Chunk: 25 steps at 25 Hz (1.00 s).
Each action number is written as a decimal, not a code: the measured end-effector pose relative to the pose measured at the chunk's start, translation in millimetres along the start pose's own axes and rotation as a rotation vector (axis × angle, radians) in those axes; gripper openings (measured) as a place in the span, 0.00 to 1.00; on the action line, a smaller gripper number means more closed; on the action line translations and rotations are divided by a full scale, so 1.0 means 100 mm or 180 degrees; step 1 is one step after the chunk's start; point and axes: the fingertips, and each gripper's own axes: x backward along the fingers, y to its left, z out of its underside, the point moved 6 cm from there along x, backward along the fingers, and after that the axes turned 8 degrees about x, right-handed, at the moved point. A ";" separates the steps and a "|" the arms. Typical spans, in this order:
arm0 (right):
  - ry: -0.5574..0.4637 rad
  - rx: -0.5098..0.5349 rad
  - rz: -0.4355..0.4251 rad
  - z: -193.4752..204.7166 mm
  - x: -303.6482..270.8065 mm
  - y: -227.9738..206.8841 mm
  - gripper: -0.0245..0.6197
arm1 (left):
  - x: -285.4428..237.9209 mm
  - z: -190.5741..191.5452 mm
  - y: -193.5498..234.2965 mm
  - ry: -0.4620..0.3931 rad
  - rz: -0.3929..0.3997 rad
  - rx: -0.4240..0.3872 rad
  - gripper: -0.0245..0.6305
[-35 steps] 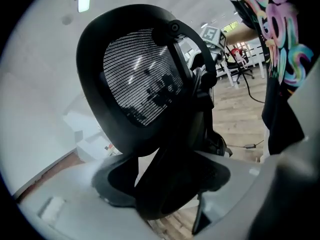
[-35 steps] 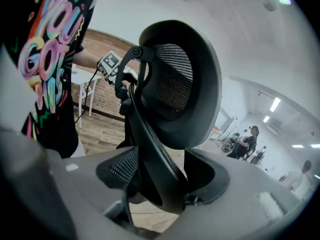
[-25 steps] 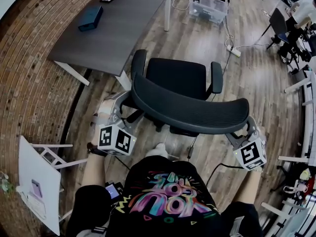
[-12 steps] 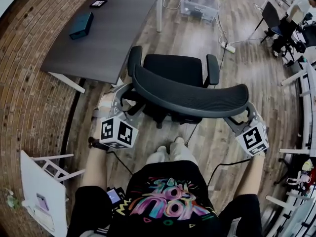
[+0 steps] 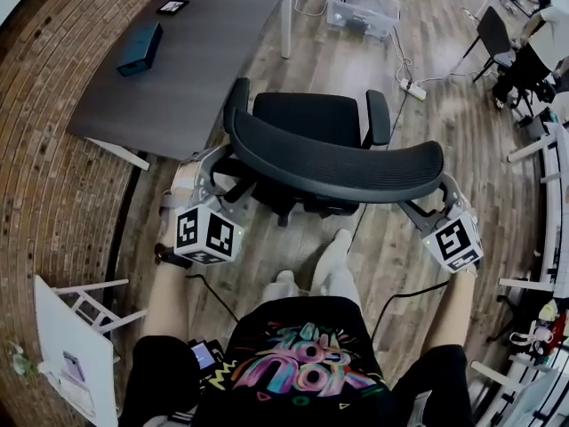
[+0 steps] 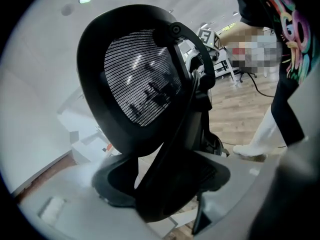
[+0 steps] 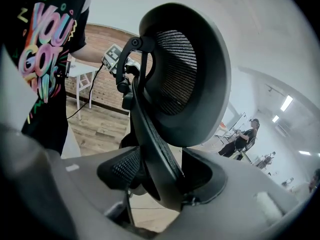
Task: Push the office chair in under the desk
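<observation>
The left tongs (image 5: 217, 173) and right tongs (image 5: 433, 197), spread wide, pinch the 9 and 3 o'clock ends of the office chair (image 5: 329, 163) backrest, the desk (image 5: 187, 60) corner touching near its 10 o'clock armrest, wooden floor (image 5: 347, 65) open toward 12.

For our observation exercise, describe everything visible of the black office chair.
The black office chair has a curved mesh backrest in a plastic frame, a padded seat and two armrests. It stands upright on the wooden floor beside the dark grey desk, not under it. The left gripper and right gripper clamp the backrest's two ends in their jaws.
</observation>
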 end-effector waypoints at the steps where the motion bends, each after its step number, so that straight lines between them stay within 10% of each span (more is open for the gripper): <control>1: -0.0022 0.0023 -0.0017 0.03 -0.04 -0.08 0.45 | -0.06 -0.03 0.02 0.0020 -0.0015 0.0020 0.53; 25: -0.0524 0.0506 -0.0461 0.97 -0.98 -2.20 0.46 | -1.53 -0.84 0.44 0.0451 -0.0498 0.0484 0.53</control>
